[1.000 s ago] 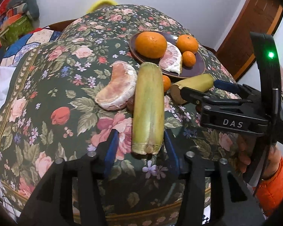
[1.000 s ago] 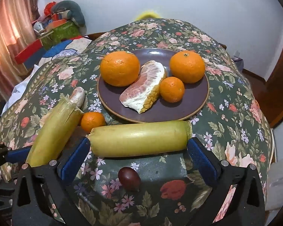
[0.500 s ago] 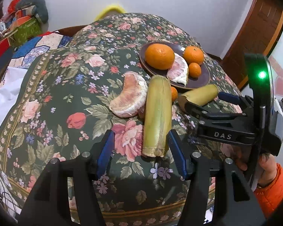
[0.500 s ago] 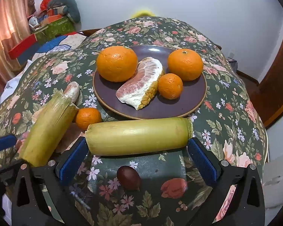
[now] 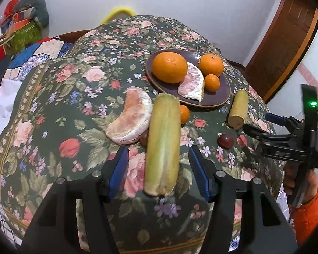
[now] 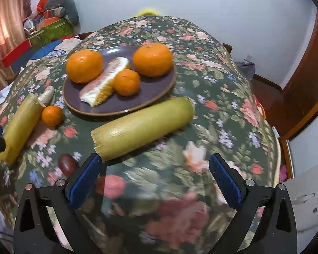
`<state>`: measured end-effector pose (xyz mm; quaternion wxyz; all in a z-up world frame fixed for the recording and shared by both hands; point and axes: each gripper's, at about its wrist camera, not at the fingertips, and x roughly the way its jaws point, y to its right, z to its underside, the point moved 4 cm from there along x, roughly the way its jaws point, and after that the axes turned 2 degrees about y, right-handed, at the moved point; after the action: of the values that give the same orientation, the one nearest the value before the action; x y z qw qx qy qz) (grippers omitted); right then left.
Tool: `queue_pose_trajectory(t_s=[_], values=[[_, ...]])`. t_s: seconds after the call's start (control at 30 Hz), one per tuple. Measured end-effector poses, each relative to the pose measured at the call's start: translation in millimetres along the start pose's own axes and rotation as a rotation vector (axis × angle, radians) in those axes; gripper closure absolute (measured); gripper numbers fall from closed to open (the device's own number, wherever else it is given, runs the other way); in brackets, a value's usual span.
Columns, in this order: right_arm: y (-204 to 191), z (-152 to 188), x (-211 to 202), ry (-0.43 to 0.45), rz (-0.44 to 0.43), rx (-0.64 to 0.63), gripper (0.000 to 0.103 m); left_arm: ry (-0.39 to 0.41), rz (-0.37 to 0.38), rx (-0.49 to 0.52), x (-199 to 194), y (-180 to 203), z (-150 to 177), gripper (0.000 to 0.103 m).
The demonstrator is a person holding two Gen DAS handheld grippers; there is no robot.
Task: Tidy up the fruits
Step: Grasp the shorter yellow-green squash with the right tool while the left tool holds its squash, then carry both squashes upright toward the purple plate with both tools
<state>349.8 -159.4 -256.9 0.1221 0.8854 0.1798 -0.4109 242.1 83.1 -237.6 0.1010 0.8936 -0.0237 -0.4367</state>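
We see left hand-held gripper [image 5: 159, 175] half open, empty, straddling near end of cane stalk [image 5: 162, 144]; stalk's long axis runs twd plate [image 5: 224, 97]

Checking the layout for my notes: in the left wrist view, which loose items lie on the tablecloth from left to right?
Pomelo segment → long cane piece → dark red fruit → short cane piece.
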Motion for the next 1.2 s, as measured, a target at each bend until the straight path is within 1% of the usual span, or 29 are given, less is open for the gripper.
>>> queue_pose_trajectory(t_s=[0.07, 0.23, 0.3, 0.37, 0.43, 0.5, 0.6, 0.67, 0.7, 0.77, 0.83, 0.9, 1.07, 1.13, 1.2], values=[[4.9, -2.7, -8.8, 0.015, -0.045, 0.040, 0.003, -0.005, -0.006, -0.003, 6.0, 1.9, -2.3, 0.044], [5.0, -18.2, -18.5, 0.067, -0.099, 0.132, 0.002, -0.005, -0.018, -0.023, 18.3, 1.6, -7.6, 0.045], [0.7, -24.1, -8.5, 0.053, -0.108, 0.149, 0.002, 0.002, -0.032, -0.029, 21.1, 0.1, -9.5, 0.046], [-1.2, -25.9, 6.7, 0.023, -0.094, 0.171, 0.002, 0.012, -0.036, -0.028, 21.0, 0.9, -11.2, 0.047], [-2.8, -24.2, 18.8, -0.007, -0.105, 0.200, 0.002, 0.023, -0.050, -0.015, 20.2, 3.1, -12.6, 0.050], [-5.4, -22.1, 27.7, -0.032, -0.119, 0.218, 0.002, 0.016, -0.046, 0.000, 21.5, 5.9, -12.0, 0.062], [-7.4, -19.6, 33.4, -0.046, -0.121, 0.218, 0.003, 0.020, -0.050, 0.006, 21.4, 7.2, -10.4, 0.062], [-4.9, -17.6, 31.3, -0.040, -0.117, 0.212, 0.007, 0.024, -0.050, -0.001, 20.6, 7.0, -9.3, 0.063], [-3.2, -16.4, 29.8, -0.038, -0.133, 0.212, 0.010, 0.025, -0.051, -0.005, 20.2, 6.9, -8.8, 0.063], [-0.4, -12.6, 24.4, -0.025, -0.155, 0.219, 0.019, 0.025, -0.052, -0.011, 19.6, 7.2, -8.5, 0.063], [0.4, -9.0, 16.6, -0.013, -0.174, 0.206, 0.038, 0.023, -0.053, -0.010, 18.9, 8.0, -8.6, 0.064], [-0.7, -7.0, 11.6, -0.013, -0.187, 0.182, 0.048, 0.015, -0.055, -0.002, 17.9, 9.1, -8.2, 0.065], [6.5, 4.4, 2.4, -0.024, -0.164, 0.115, 0.061, 0.001, -0.045, 0.009, 13.9, 8.4, -5.2, 0.066], [14.4, 10.4, 1.6, -0.038, -0.147, 0.103, 0.068, -0.005, -0.042, 0.016, 13.1, 8.0, -4.3, 0.066], [21.8, 16.6, 0.0, -0.043, -0.126, 0.089, 0.071, -0.009, -0.043, 0.021, 13.3, 8.3, -4.9, 0.066]])
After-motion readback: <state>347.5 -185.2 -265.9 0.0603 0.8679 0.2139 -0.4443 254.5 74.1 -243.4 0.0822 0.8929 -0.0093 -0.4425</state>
